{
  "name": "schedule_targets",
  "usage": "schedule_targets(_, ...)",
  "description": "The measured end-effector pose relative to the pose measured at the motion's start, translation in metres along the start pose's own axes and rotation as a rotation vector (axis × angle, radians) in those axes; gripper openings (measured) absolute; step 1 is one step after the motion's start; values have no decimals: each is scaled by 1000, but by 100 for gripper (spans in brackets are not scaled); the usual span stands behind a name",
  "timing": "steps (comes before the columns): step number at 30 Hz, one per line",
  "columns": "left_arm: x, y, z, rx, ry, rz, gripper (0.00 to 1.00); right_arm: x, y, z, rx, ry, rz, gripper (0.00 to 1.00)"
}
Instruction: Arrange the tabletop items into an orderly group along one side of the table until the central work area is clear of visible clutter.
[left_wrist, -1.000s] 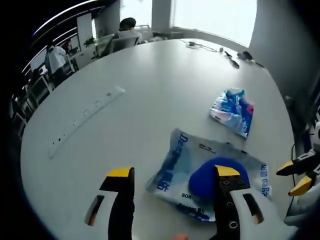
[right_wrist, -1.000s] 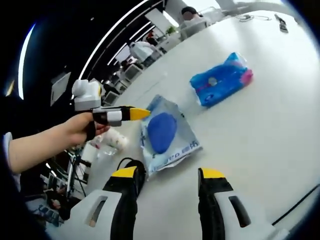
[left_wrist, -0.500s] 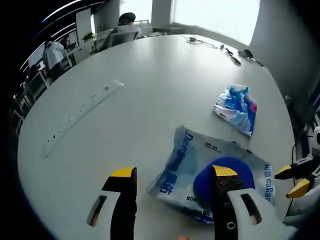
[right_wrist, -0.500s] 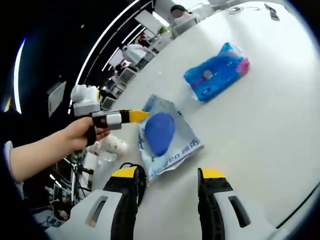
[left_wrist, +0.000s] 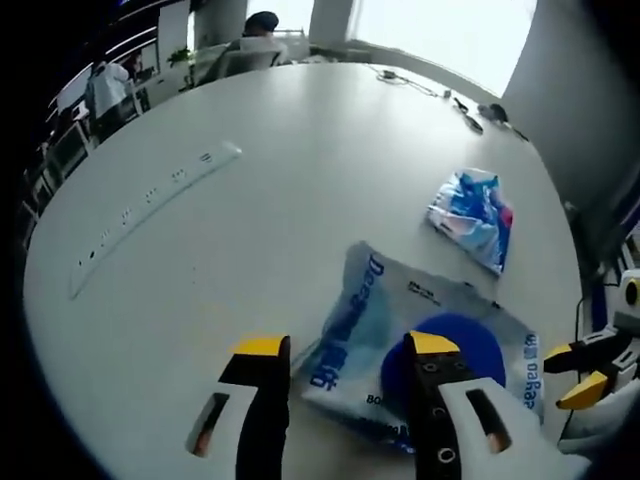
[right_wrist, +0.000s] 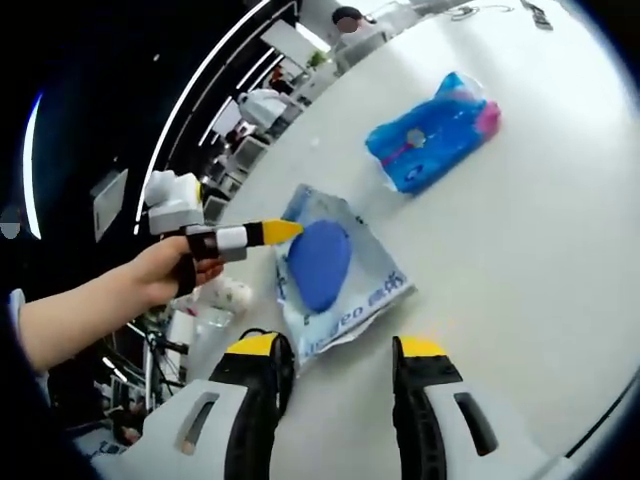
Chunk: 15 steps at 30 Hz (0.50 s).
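Jaws of left gripper (left_wrist: 336, 345) have narrowed above clear bag (left_wrist: 420, 340).

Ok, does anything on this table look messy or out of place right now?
Two soft packets lie loose and askew on the white table: a crumpled pale plastic bag holding a blue round thing, and further off a rumpled blue packet. A white power strip lies diagonally. Nothing looks spilled or broken.

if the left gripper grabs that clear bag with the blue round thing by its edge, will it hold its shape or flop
The clear bag looks like thin crinkled film lying flat, so it would probably flop. The blue round thing inside would likely sag to the low end. The glossy film may slip between the jaws.
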<state>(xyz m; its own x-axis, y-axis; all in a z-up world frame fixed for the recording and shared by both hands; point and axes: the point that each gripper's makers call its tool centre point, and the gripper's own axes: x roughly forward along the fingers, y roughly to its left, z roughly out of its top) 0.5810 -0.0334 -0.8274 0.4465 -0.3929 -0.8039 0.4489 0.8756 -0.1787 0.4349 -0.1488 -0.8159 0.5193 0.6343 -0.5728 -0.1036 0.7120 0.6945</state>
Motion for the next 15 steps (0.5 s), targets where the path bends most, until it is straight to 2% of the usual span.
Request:
schedule_targets(4, 0, 5, -2, -14, 7, 22, 34, 3, 3, 2, 12, -5, 3, 40)
schedule_targets(9, 2, 10, -1, 7, 19, 51, 26, 7, 2, 5, 21, -12, -9, 37)
schedule_targets(13, 2, 7, -3, 40, 26, 58, 22, 9, -1, 6, 23, -13, -25, 31)
schedule_targets(15, 2, 7, -4, 51, 29, 61, 20, 9, -4, 7, 44, -20, -25, 24)
